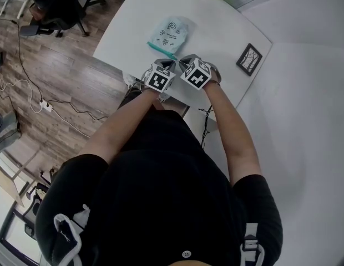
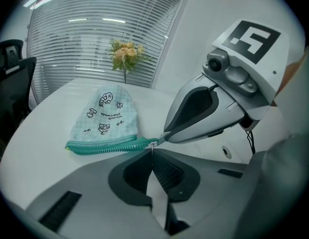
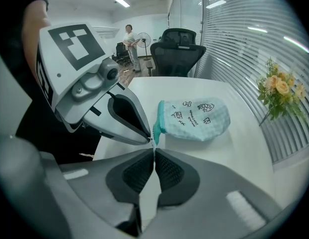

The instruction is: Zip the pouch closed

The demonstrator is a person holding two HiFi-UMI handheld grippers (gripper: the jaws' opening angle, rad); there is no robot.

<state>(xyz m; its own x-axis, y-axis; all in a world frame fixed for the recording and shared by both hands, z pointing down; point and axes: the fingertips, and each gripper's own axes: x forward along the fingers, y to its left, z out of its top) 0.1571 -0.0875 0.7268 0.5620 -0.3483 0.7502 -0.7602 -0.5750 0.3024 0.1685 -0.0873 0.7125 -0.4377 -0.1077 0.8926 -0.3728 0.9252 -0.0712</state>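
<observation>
Left gripper [image 2: 152, 151] pinched shut on teal zipper [image 2: 104, 146] at slider end of pale-blue checked fabric pouch [image 2: 104, 116]; right gripper [image 3: 154, 148] likewise. Zipping seemed unstarted; next move needed slider drawn along teeth.

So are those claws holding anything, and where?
Yes, the pouch: left gripper and right gripper both pinch one end of its teal zipper, the left apparently on the metal pull.

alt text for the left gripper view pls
The left tongs, shut, pinch the end of a teal zipper on a checked pouch lying on a white table; the right tongs grip the same spot. Behind stand flowers.
</observation>
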